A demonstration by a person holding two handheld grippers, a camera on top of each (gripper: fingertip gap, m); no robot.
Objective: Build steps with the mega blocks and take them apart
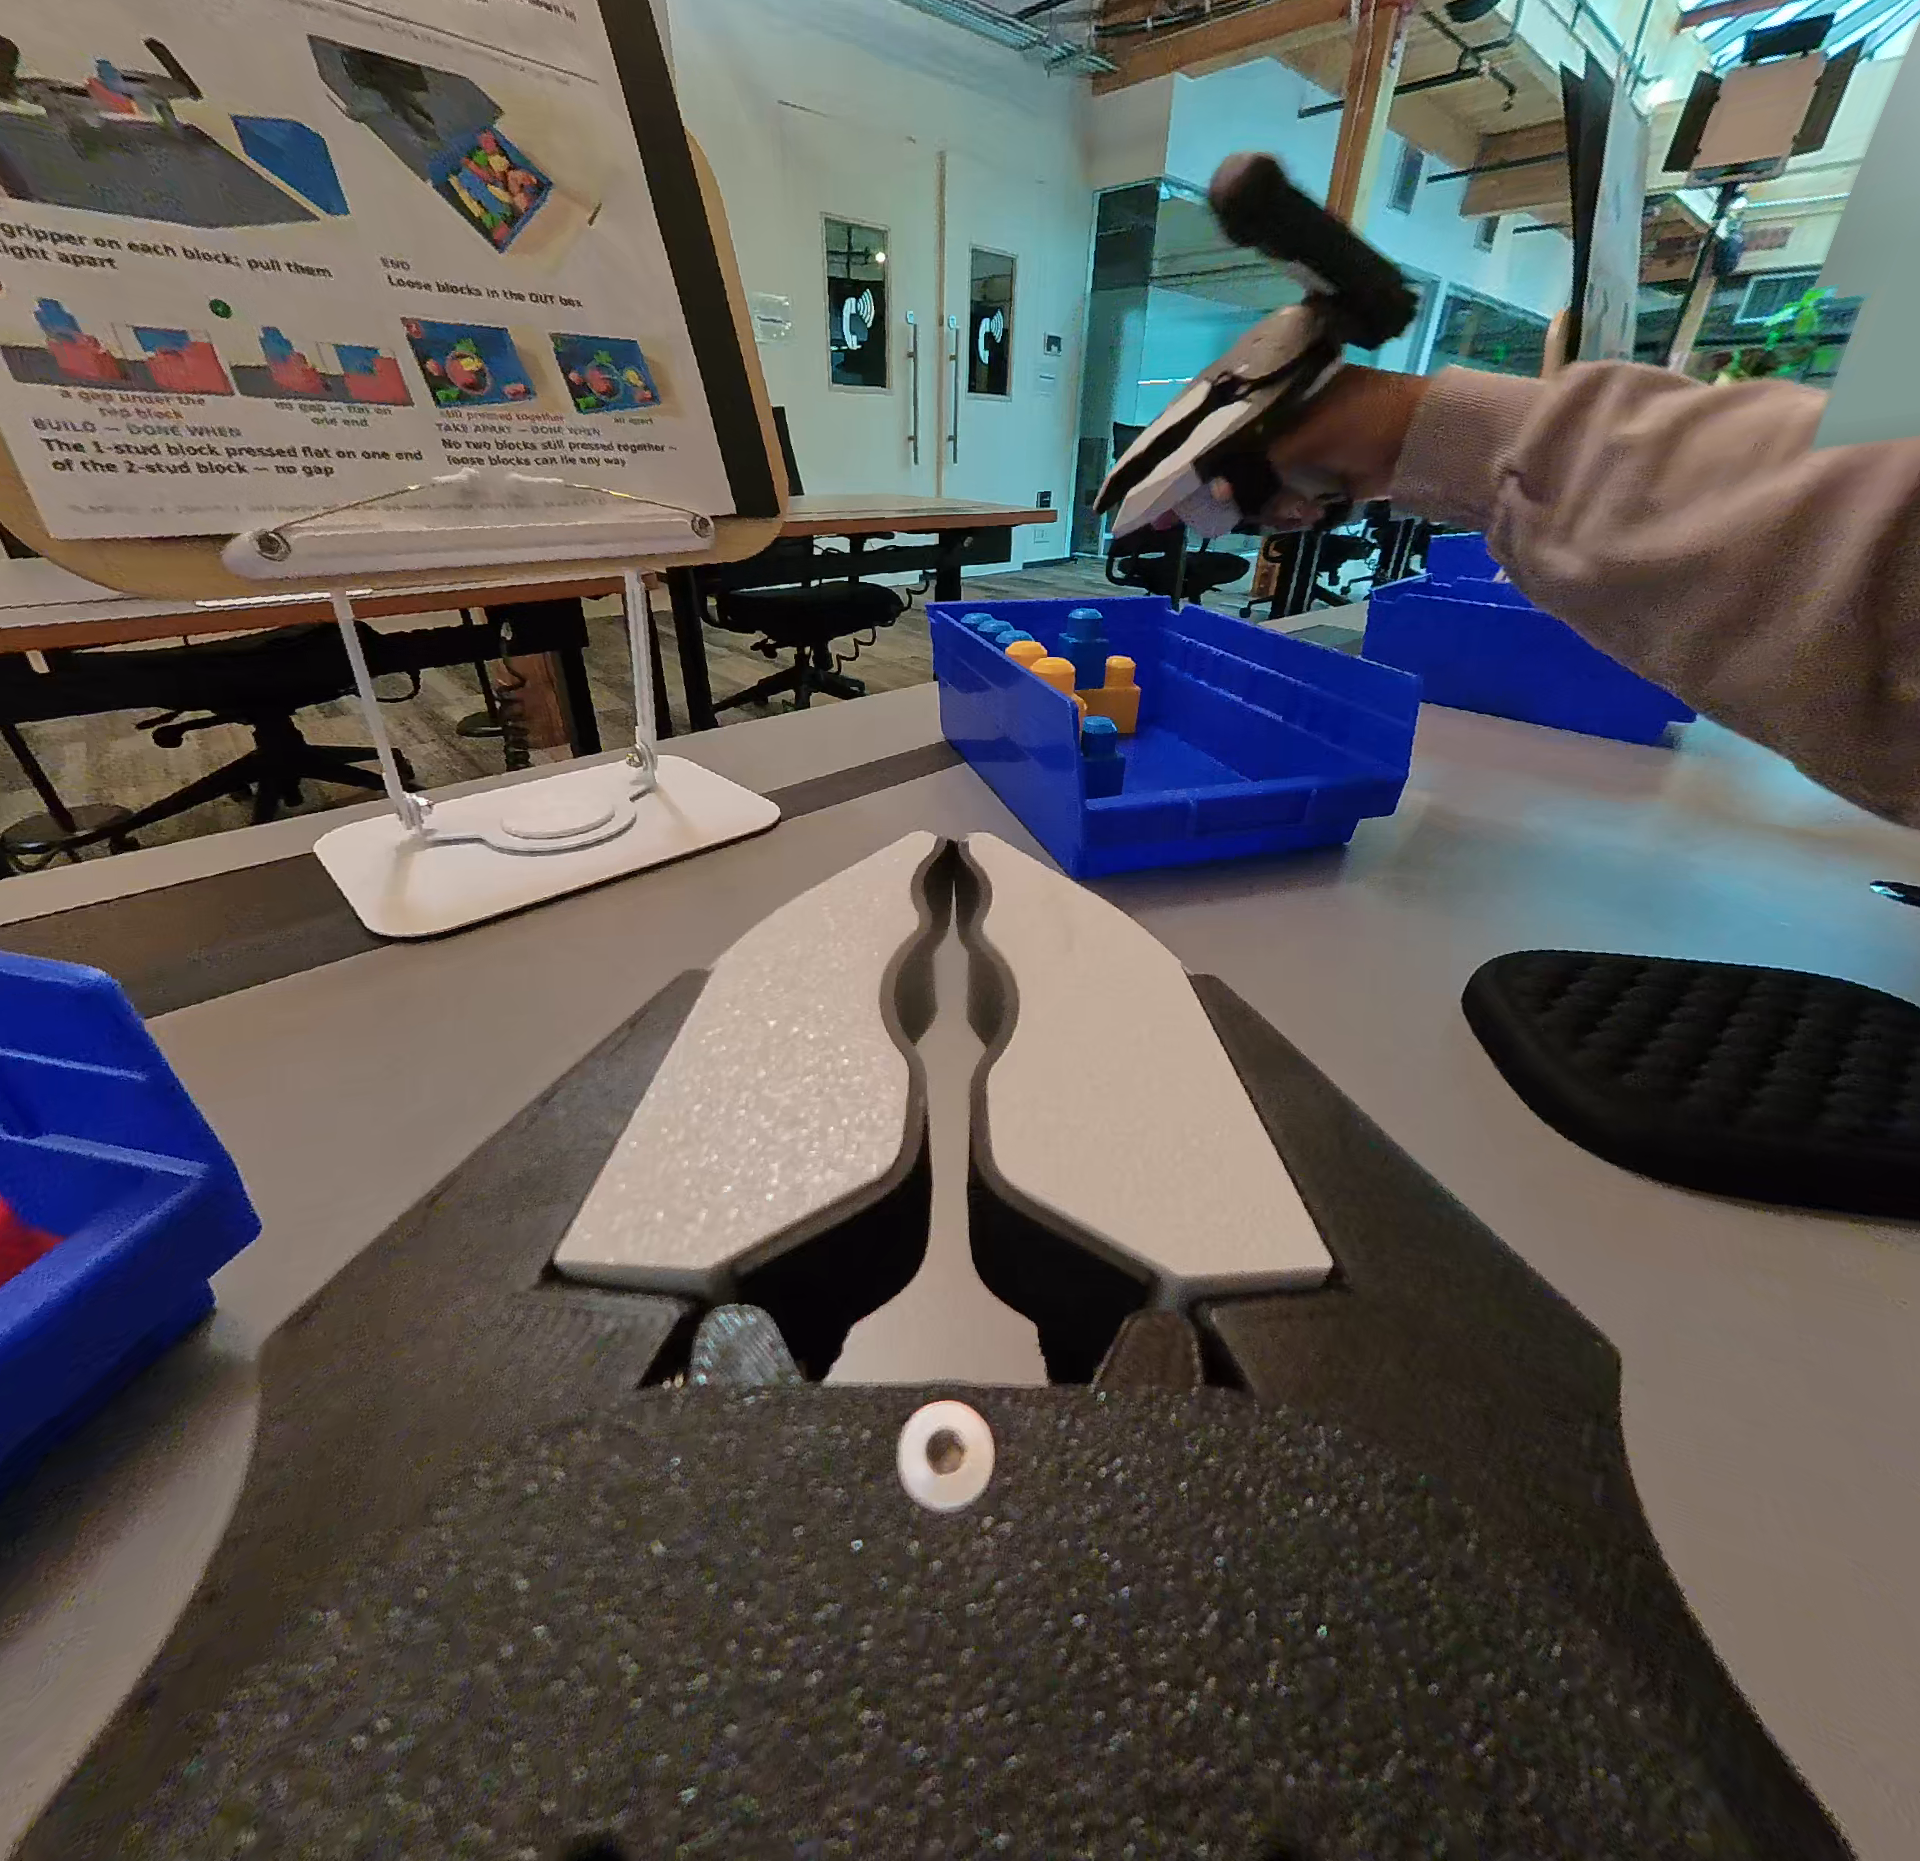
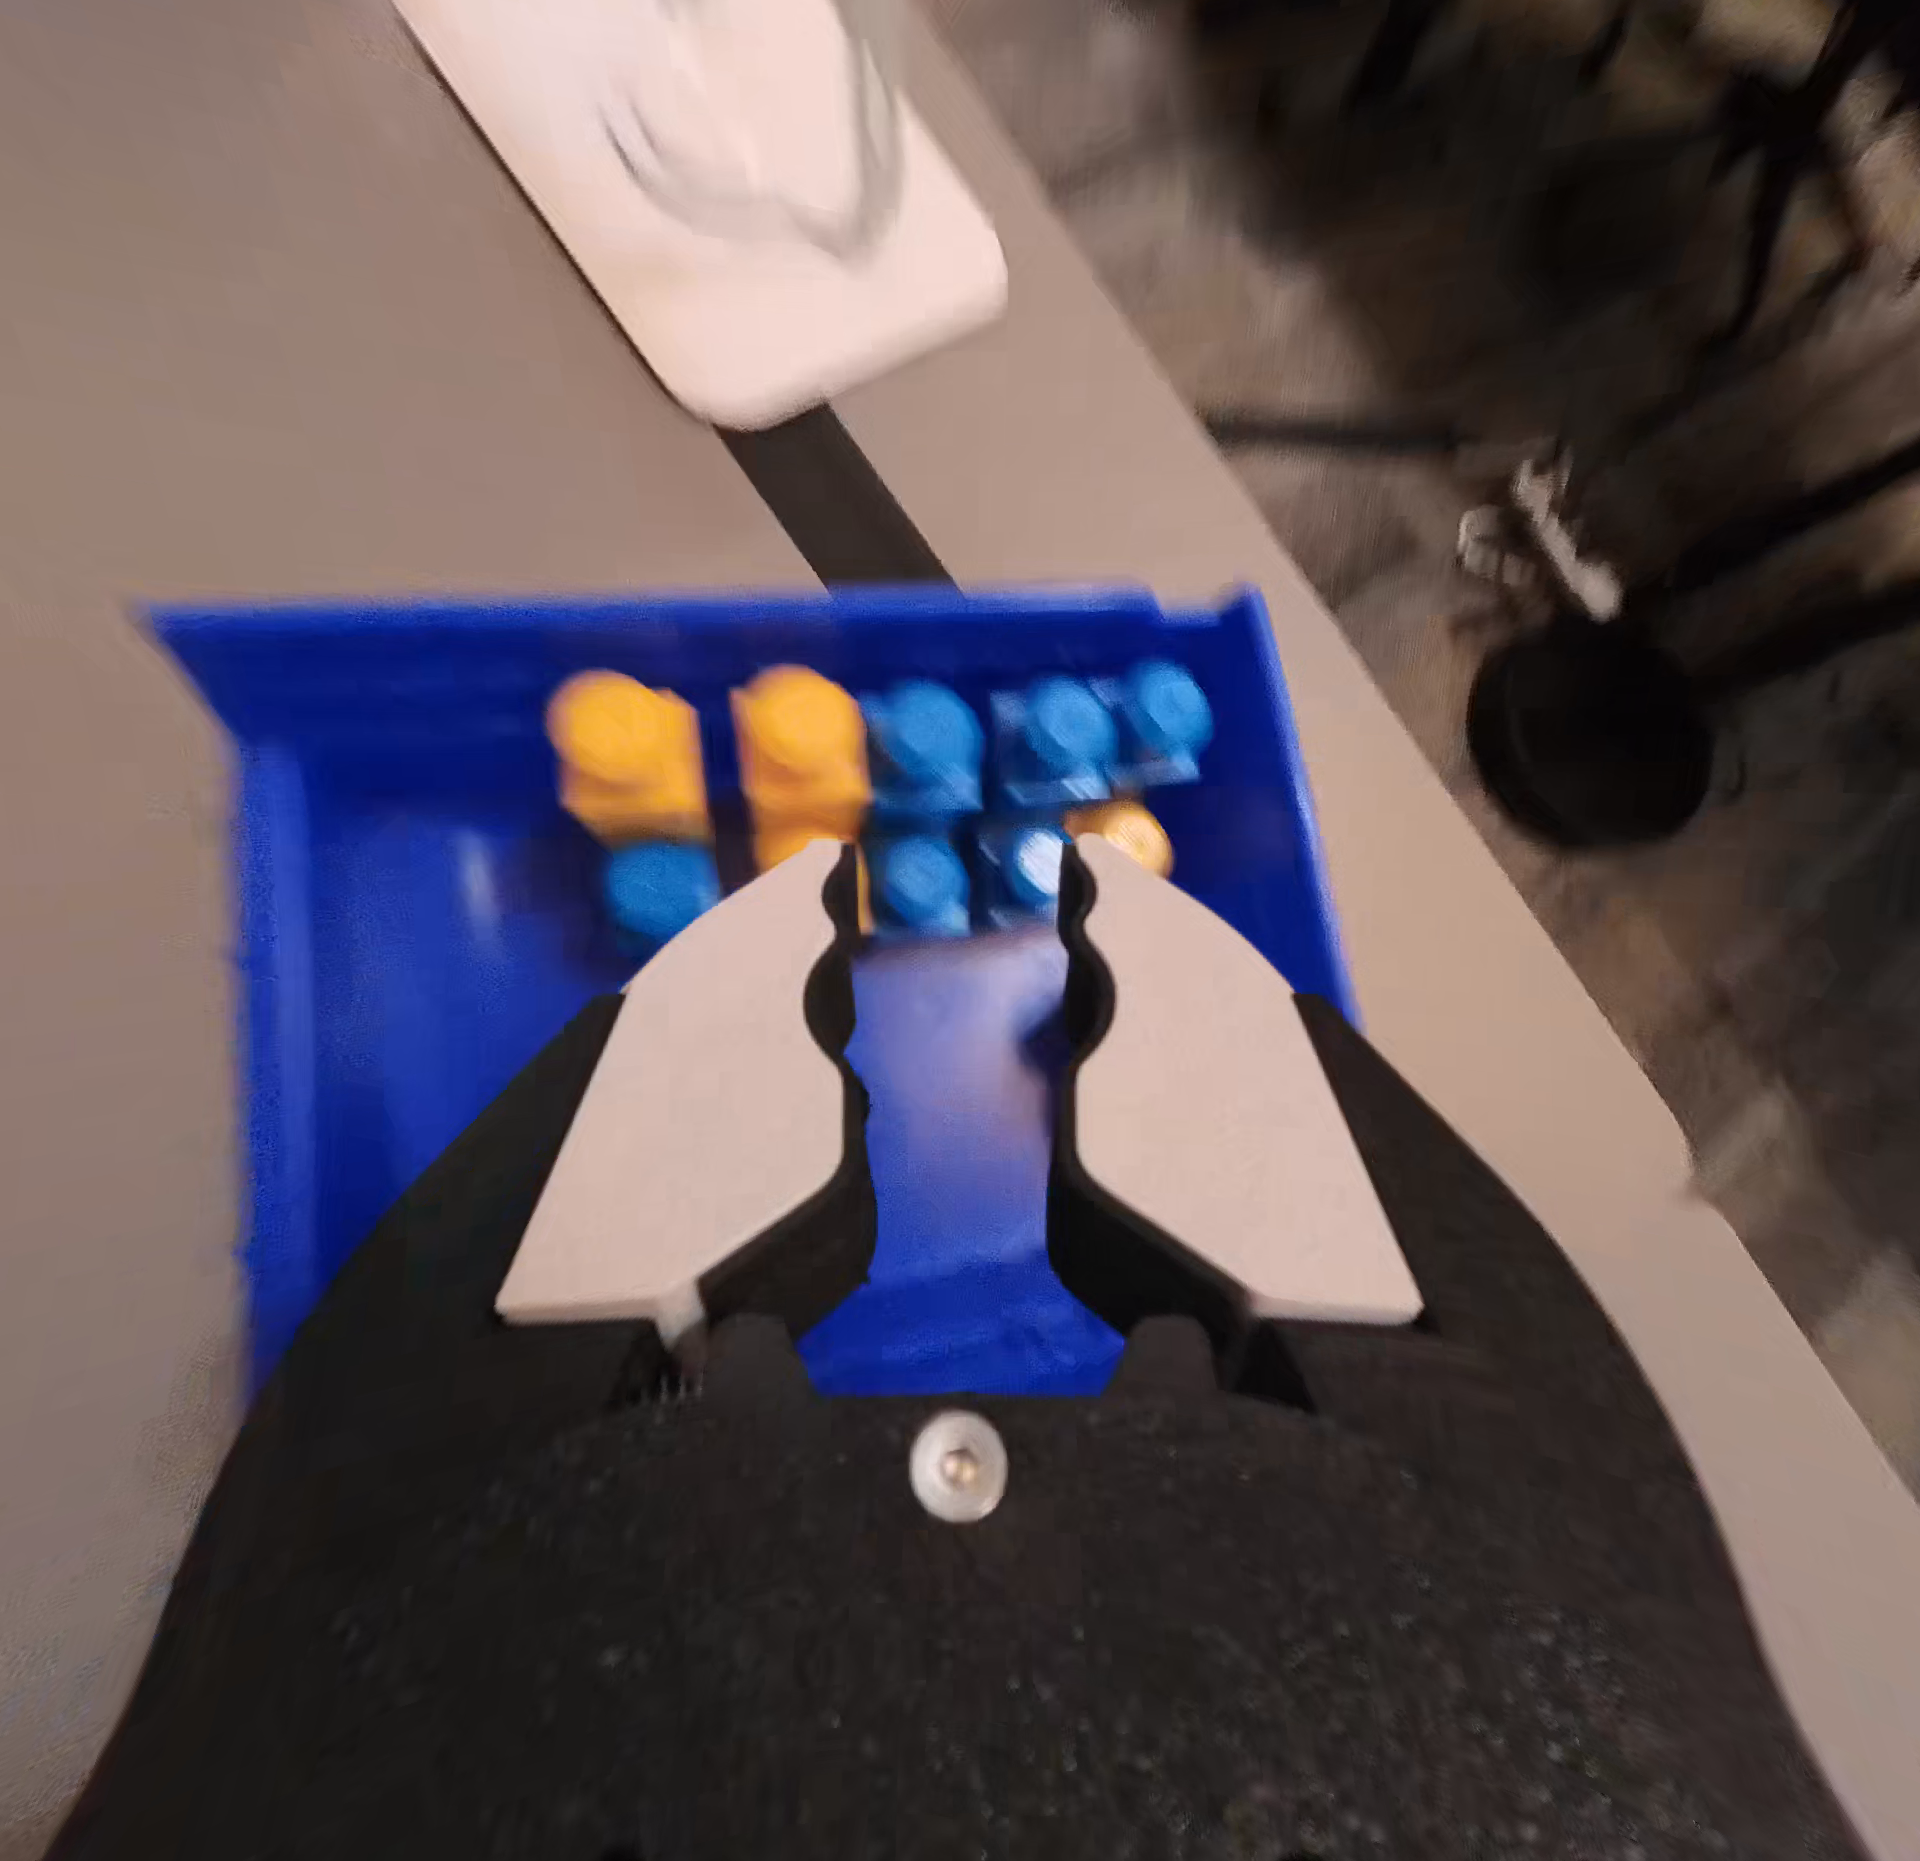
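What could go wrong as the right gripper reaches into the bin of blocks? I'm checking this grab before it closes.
1. The blue and orange blocks stand packed together at the far end of the blue bin, so the open right gripper may pinch two or knock neighbours over.
2. The right wrist view is motion-blurred, suggesting a fast move; a finger could strike the bin wall.
3. The left gripper is shut and away from the bin, so nothing steadies it.

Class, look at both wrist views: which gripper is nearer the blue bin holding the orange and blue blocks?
Right. The right gripper hovers open directly over the blue bin, above its blocks. The left gripper sits shut low over the table, short of the bin.
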